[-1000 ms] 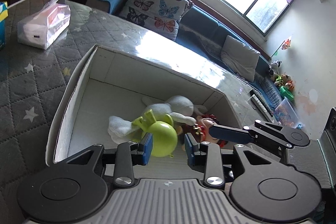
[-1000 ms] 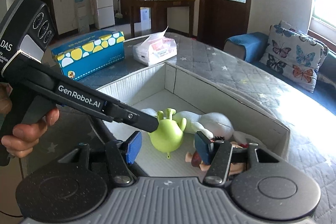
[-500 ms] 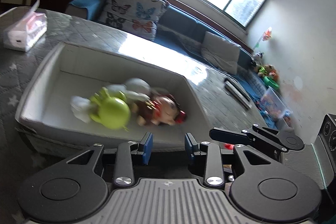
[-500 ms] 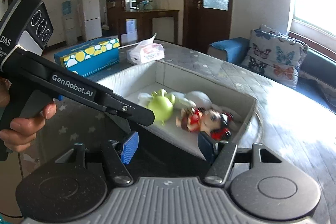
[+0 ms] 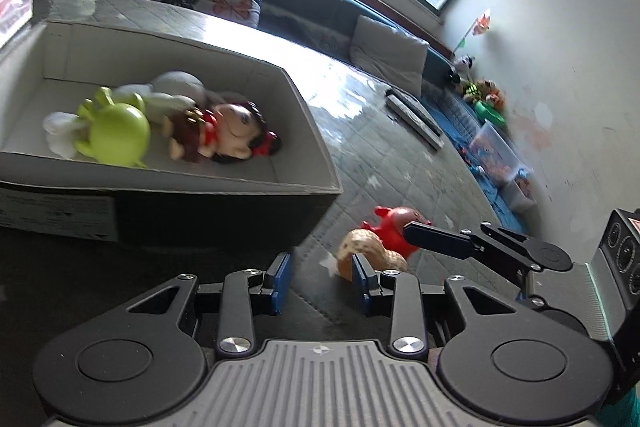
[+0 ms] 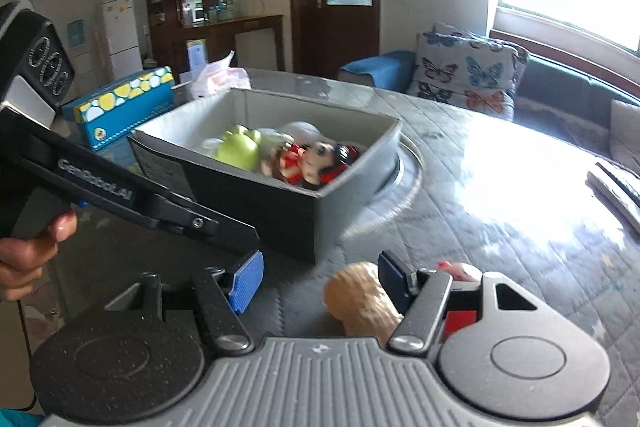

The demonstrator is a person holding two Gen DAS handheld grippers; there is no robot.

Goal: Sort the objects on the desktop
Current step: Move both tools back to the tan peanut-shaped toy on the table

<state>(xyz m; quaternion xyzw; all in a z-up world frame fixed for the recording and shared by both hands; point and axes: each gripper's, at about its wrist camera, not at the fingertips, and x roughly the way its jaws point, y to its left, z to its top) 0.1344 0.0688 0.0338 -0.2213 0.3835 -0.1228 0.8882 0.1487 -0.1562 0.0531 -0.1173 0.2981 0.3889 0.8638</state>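
- Both grippers have pulled back out of the box since a second ago; then their fingers hung over the toys inside, now they sit low over the quilted table on the near side of it.
- Left gripper (image 5: pixel 322 277): jaws part open, nothing between the pads, same gap as before.
- Right gripper (image 6: pixel 320 277): jaws part open and wider than a second ago; empty, its right finger just beside the peanut toy (image 6: pixel 362 301).
- New in view: two toys on the table near the fingertips, the tan peanut toy (image 5: pixel 366 255) and a red pig toy (image 5: pixel 394 227) touching it from behind.
- Box (image 5: pixel 308 155), one, beyond the grippers, dark outside, pale inside.
- Three toys lie in it, packed together: a green toy (image 5: pixel 116 135), a doll (image 5: pixel 224 135) with black hair and red bows, a white plush (image 5: pixel 172 89) behind them. They lie as before.
- One hand (image 6: pixel 28 255) grips the left gripper's handle.
- Farther off: one blue carton (image 6: pixel 124 103), one tissue pack (image 6: pixel 220 75).
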